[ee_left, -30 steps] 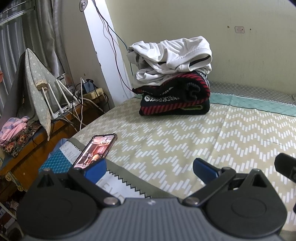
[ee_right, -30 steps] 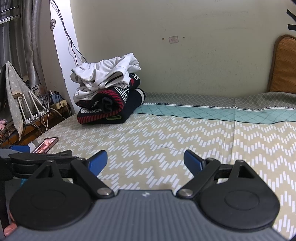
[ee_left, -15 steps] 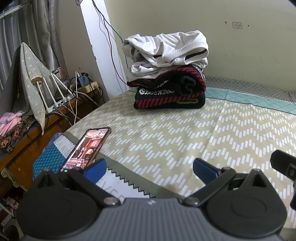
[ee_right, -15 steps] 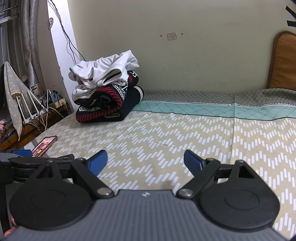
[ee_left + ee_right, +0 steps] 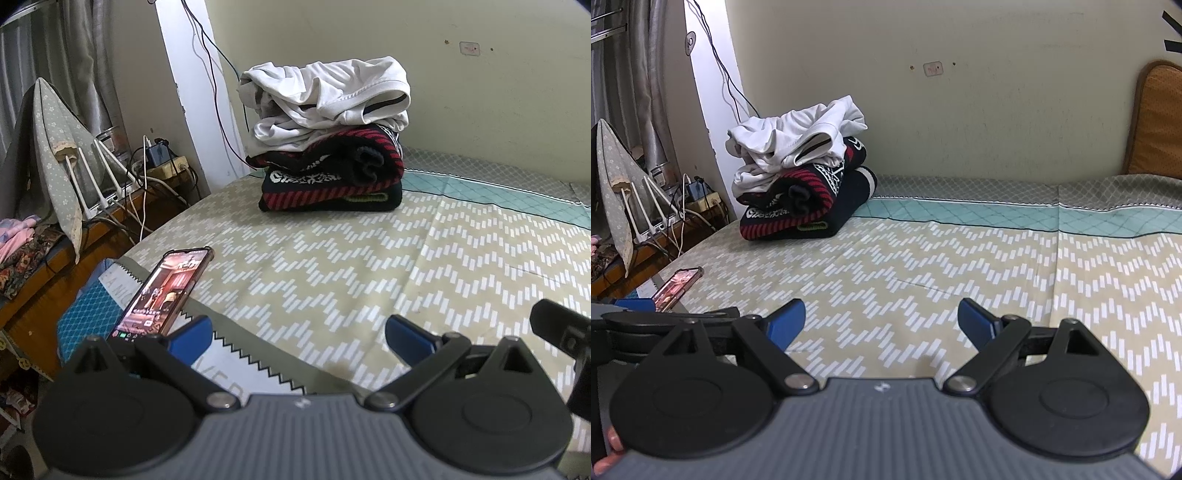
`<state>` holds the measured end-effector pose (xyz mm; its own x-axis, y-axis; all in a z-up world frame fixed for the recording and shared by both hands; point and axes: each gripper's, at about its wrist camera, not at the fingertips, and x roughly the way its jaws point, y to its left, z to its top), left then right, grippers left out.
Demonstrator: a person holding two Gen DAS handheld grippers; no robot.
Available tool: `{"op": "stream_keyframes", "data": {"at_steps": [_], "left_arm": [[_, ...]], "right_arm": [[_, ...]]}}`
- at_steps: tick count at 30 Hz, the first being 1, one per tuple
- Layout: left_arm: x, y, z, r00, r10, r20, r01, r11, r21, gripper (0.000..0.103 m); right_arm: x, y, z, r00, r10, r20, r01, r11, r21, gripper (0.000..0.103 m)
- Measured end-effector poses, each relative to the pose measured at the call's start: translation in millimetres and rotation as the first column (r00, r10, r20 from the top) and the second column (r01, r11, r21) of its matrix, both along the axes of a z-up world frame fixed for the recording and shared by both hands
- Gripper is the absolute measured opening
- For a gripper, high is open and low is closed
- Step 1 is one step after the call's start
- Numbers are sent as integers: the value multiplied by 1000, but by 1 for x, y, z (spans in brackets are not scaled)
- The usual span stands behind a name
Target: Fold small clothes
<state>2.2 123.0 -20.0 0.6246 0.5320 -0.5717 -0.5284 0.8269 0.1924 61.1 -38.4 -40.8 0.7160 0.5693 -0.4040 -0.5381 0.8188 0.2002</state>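
Both sets of jaws spread wide, nothing between them. Left gripper and right gripper hover low over the zigzag bedsheet, side by side; part of the right one shows at the right edge of the left view, and the left one sits at the left edge of the right view.

Change over the last second: the clothes pile grows in both views and sits more centrally ahead of the left jaws. Read: both grippers are advancing toward it, left leading. No contact yet, pile well apart from both.

Pile sits at the far left corner of the bed, near the wall. White garment crumpled on top, unfolded. Under it a black-and-red knit, which looks already folded or rolled. Pile itself unchanged across frames.

Phone, screen lit, lies at the bed's near left edge, just beside the left gripper's left finger. It slides down and left in view as the gripper moves past. Risk of clipping it on the way back.

Side table with router and cables off the bed to the left, not in the path.

Judgement: task at start, no folding begun. Likely next: grab the white garment, pull it to the open sheet in front.
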Motion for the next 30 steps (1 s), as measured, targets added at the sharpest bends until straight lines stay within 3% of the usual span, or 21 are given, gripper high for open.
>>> {"op": "stream_keyframes", "data": {"at_steps": [14,30], "left_arm": [[4,1,-5,999,-16,-31,13,997,-74,103],[5,5,-8,998,5,-58,-10,996,-87,103]], "right_arm": [[2,-4,2,1000,-24,-8,24,1000,14,96],[10,0,-3,997,-66,-51,63,996,-61,97]]}}
